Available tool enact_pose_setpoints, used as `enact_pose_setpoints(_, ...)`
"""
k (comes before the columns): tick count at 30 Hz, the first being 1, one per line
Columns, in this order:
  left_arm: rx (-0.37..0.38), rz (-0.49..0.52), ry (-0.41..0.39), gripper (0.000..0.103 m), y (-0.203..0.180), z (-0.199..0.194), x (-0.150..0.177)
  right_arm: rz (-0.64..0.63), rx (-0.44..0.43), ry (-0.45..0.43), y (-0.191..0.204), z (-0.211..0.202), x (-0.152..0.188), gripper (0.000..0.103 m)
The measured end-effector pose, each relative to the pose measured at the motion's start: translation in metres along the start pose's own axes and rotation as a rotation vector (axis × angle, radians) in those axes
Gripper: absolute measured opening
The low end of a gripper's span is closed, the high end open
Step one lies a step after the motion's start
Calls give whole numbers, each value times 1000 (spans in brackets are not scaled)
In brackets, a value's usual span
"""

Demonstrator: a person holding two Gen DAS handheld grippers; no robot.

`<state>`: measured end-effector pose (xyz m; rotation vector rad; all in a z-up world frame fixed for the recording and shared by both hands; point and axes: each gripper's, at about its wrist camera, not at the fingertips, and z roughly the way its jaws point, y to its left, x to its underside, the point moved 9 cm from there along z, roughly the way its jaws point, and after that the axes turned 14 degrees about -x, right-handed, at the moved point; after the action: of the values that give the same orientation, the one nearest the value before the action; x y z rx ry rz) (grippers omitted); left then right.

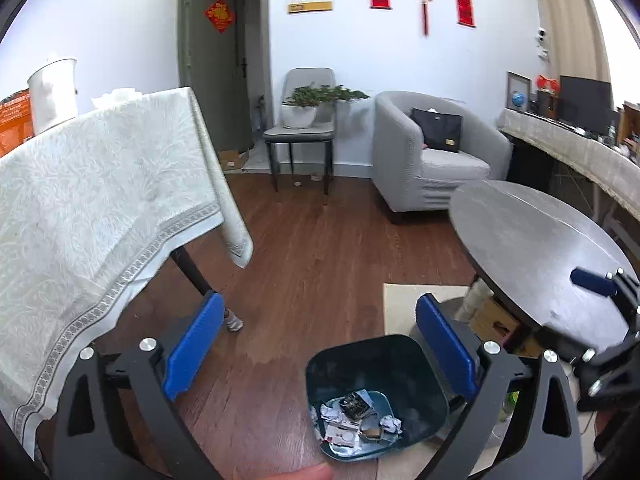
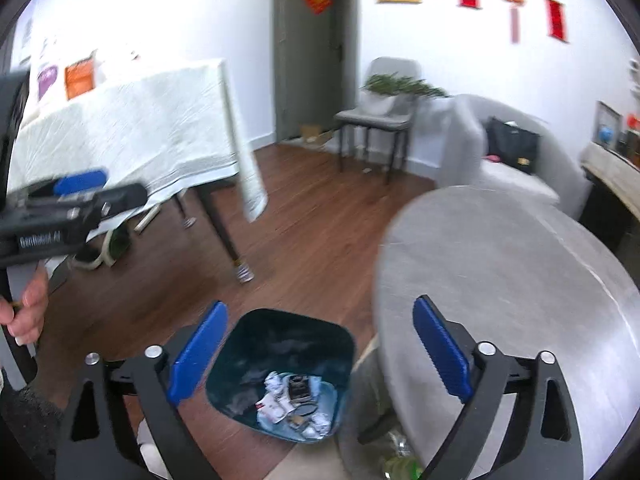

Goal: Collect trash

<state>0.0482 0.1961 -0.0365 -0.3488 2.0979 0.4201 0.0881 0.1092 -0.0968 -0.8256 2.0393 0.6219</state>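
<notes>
Both of my grippers hang over the dark teal trash bin (image 1: 378, 392), which stands on the wooden floor just beside the round grey surface (image 1: 560, 240). My left gripper (image 1: 320, 348) has its blue pads spread wide with nothing between them, and the bin's mouth shows below the gap. My right gripper (image 2: 320, 352) is spread just as wide and equally empty, with the bin below and between its fingers. At the bottom of the bin lies the collected trash (image 2: 294, 404): crumpled white paper, a small dark packet and what looks like cards or wrappers, all resting on the bin's floor. Judging by that pile and my two empty grippers, I take the dropping step to be finished for whatever I was carrying. The round grey surface beside the bin looks bare in both views, so I see nothing left on it. The cloth-covered surface (image 1: 100, 184), farther from the bin across the floor, carries a white jug-like thing and something pale near its far edge; whether that is trash I cannot tell. If anything remains to collect, I judge it would be over there.
</notes>
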Motion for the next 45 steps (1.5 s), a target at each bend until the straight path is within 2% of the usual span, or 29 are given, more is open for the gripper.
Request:
enact_pose_setpoints(3,6,11,-28,100,-8,-11,6,26,15,-51,-15,-28,11,100)
enact_pose_setpoints(7,10,29,-34,100,-17,-21,19,97,53,-59,-38,-54,34,100)
enact_pose_setpoints(11,-27,50,-35,100,-21,-25,33,149,91,-55,-58,-83,55,100)
enact_pose_setpoints(19,-57,41,-36,100,-15,-35,47,184,124,-45,-72,-117,77,100)
enact_pose_setpoints(21,-59,30,-33,100,-14,-36,47,172,103,-52,-70,-124,79,100)
enact_pose_setpoints(33,-53,29,-12,100,-18,-32,49,124,73,2,-57,-118,85,100)
enact_pose_setpoints(45,-43,30,-1,100,-23,-31,52,137,77,-4,-59,-122,86,100)
